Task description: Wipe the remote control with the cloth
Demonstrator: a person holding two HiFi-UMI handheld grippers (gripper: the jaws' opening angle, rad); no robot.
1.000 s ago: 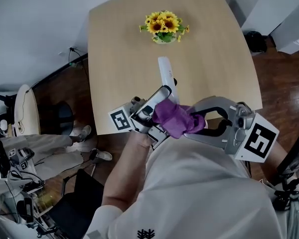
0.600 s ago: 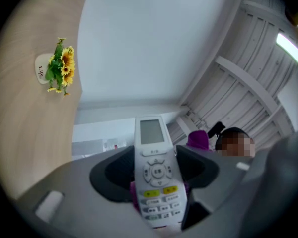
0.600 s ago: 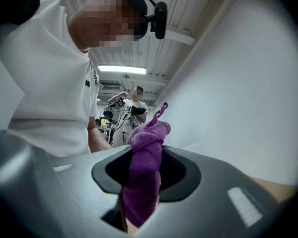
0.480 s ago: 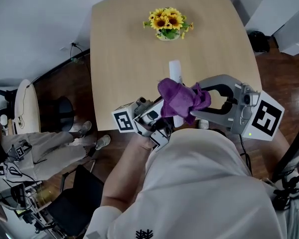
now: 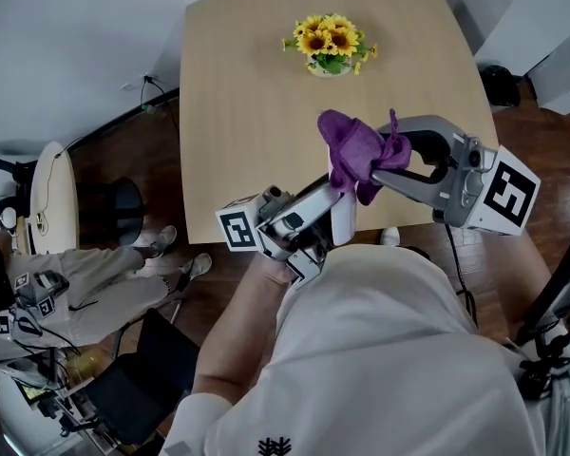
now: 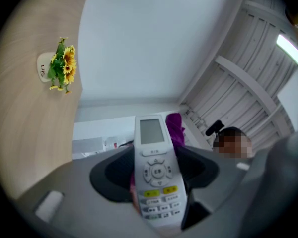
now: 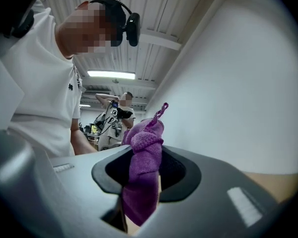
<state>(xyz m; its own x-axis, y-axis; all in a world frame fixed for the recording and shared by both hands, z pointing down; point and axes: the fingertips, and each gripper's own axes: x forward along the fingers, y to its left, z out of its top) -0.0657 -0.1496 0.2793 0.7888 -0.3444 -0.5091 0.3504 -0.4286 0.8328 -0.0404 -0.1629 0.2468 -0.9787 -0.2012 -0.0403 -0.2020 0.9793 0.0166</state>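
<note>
Remote control (image 6: pixel 156 172) clamped in left tool (image 5: pixel 309 215), raised over tabletop (image 5: pixel 237 112) near edge, long axis pointing away. Cloth (image 5: pixel 354 150) pinched in right tool (image 7: pixel 141 177), beside remote's far end, right side; contact unclear.

Head view: remote control (image 5: pixel 343 218) mostly covered, its upper end behind the cloth (image 5: pixel 354 150), its lower end inside the left gripper (image 5: pixel 323 203). Left gripper view: button print too small to read; cloth nearly all hidden behind the remote control.
</note>
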